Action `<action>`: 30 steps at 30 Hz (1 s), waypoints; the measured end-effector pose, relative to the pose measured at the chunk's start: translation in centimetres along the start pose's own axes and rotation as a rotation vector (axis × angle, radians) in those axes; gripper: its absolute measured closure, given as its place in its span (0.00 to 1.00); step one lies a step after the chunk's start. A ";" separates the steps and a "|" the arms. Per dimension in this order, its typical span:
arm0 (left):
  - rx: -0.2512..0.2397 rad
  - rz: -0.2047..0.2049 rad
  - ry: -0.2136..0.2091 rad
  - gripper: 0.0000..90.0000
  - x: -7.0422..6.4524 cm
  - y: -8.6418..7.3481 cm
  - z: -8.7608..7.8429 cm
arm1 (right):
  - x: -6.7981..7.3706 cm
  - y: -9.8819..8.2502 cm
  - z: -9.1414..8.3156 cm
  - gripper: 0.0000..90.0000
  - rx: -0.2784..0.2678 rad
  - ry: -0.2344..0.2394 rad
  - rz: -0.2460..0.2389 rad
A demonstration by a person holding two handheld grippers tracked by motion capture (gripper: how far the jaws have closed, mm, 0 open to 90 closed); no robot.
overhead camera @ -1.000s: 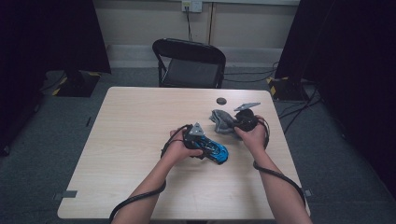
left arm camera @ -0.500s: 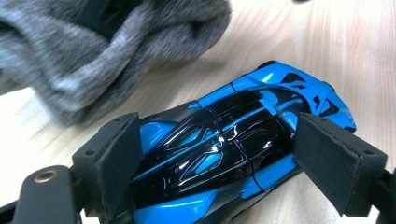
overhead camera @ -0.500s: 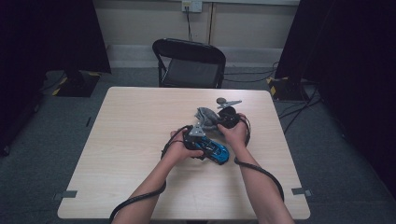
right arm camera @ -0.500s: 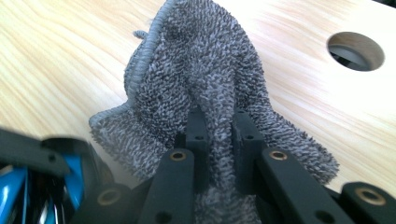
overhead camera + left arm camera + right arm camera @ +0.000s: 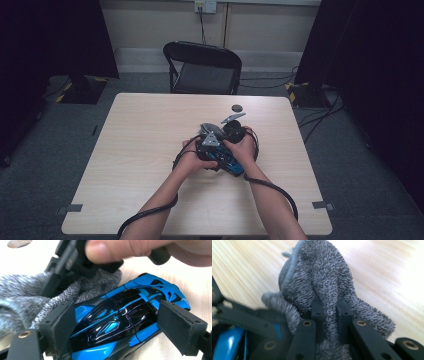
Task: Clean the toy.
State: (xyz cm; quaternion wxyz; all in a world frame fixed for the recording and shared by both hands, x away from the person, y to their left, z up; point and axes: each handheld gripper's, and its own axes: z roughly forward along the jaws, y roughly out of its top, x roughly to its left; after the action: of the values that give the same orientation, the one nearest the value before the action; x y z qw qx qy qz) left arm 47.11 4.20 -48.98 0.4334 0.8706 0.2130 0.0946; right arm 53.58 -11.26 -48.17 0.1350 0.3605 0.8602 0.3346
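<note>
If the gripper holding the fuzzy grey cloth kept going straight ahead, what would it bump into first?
The right gripper, shut on the grey cloth, points down at the table. Beyond the cloth, bare wood looks like the first thing it meets, though depth is hard to judge.

On the table (image 5: 130, 150), near its middle, a toy car (image 5: 120, 322) sits between the jaws of the left gripper (image 5: 120, 327), with the cloth (image 5: 324, 290) touching its far end. The right gripper (image 5: 328, 315) pinches that cloth. A small disc (image 5: 237, 107) lies farther back, and a chair (image 5: 202, 67) stands behind the table.
</note>
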 end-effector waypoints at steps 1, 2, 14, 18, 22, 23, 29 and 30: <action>0.001 0.000 0.000 0.17 0.0 0.0 0.0 | 0.0 -0.1 -0.1 0.89 -0.002 0.007 0.000; 0.001 0.000 0.000 0.17 0.0 0.0 0.0 | 0.0 -0.2 -0.1 0.89 -0.004 0.014 -0.002; 0.002 0.018 -0.013 0.18 0.0 0.0 0.0 | -0.3 -1.2 -0.9 0.89 -0.018 0.046 -0.005; 0.002 0.015 -0.015 0.19 -0.2 0.1 0.1 | -0.5 -1.6 -1.3 0.89 -0.027 0.042 -0.007; 0.009 0.016 -0.011 0.19 -0.3 0.2 0.1 | -0.7 -1.9 -1.7 0.89 -0.025 0.032 0.001; 0.012 0.018 -0.009 0.19 -0.2 0.2 0.1 | -0.7 -1.9 -1.7 0.89 -0.024 0.031 -0.001; 0.024 0.019 -0.009 0.19 -0.2 0.3 0.0 | -0.9 -2.2 -2.0 0.89 -0.029 0.024 0.009; 0.027 0.021 -0.009 0.19 -0.2 0.3 0.1 | -0.9 -2.3 -2.1 0.89 -0.030 0.025 0.009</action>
State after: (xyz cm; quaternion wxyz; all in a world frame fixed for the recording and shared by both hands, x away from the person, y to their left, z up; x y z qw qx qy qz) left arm 47.08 3.91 -48.73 0.4213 0.8790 0.2032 0.0923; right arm 52.01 -14.09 -48.21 0.1281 0.3583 0.8551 0.3523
